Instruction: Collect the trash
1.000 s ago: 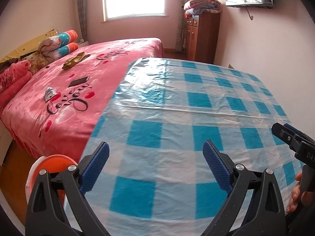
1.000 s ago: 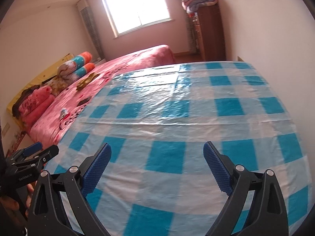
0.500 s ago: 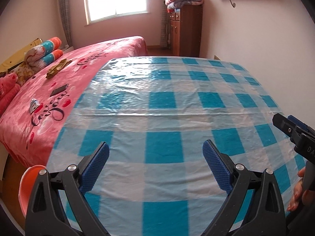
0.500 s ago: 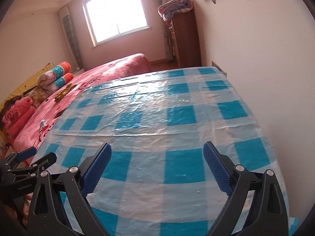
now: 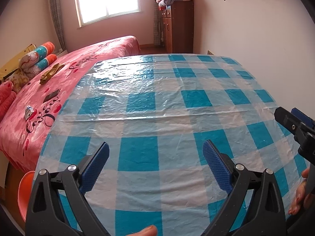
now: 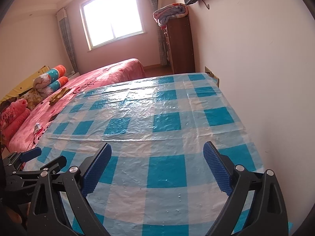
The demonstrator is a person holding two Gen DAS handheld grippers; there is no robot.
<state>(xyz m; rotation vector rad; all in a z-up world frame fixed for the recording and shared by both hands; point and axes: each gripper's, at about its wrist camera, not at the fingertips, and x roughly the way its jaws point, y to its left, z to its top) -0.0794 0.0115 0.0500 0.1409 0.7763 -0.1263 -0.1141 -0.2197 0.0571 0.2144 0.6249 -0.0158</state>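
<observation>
My left gripper (image 5: 155, 155) is open and empty, held over the near part of a table covered with a blue and white checked plastic cloth (image 5: 167, 102). My right gripper (image 6: 157, 157) is open and empty over the same cloth (image 6: 167, 118), nearer the wall. Each gripper shows at the edge of the other's view: the right one (image 5: 293, 125) and the left one (image 6: 35, 159). No trash lies on the cloth. A small crumpled wrapper (image 5: 28, 112) lies on the pink bed to the left.
A pink bed (image 5: 59, 82) with rolled pillows (image 5: 39, 59), a dark phone (image 5: 51, 96) and a gold cloth (image 5: 50, 74) adjoins the table's left side. An orange bin (image 5: 24, 190) stands at the near left. A wall (image 6: 265, 78) borders the right; a wooden cabinet (image 5: 180, 25) stands behind.
Both grippers have swung and tilted, so the views shifted over the table; the left view turned back toward the bed. Both jaws stayed open.
</observation>
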